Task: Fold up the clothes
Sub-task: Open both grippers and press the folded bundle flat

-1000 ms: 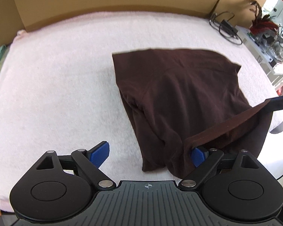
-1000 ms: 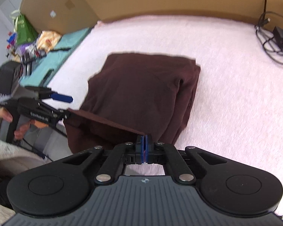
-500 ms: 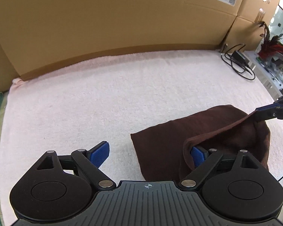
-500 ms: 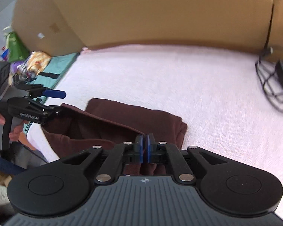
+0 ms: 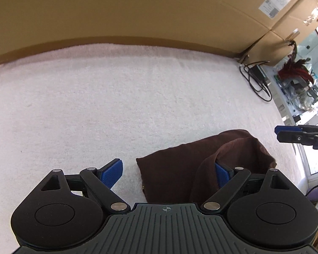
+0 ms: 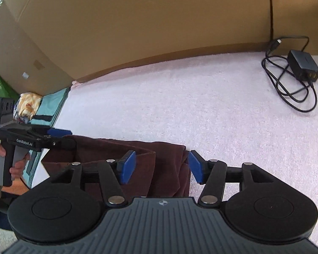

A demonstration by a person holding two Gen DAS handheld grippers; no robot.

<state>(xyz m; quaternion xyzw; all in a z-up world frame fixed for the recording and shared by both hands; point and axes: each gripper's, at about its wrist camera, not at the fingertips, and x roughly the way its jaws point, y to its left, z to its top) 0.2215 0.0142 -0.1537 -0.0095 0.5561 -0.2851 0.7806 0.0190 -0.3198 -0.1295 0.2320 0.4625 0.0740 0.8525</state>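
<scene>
The dark brown folded cloth garment (image 6: 125,165) lies at the near edge of the pale pink fluffy towel (image 5: 120,105), while the right gripper (image 6: 162,167), jaws just opened, and the wide-open left gripper (image 5: 169,173) grip nothing.

A black charger (image 6: 303,65) with its coiled cable (image 6: 286,89) lies at upper right on the pink towel (image 6: 180,97), before brown cardboard boxes (image 6: 137,21); teal cloth (image 6: 50,110) sits at left.

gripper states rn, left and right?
Left gripper: open, brown garment draped over one finger.
Right gripper: just opened, garment between its jaws, unpinched.
</scene>
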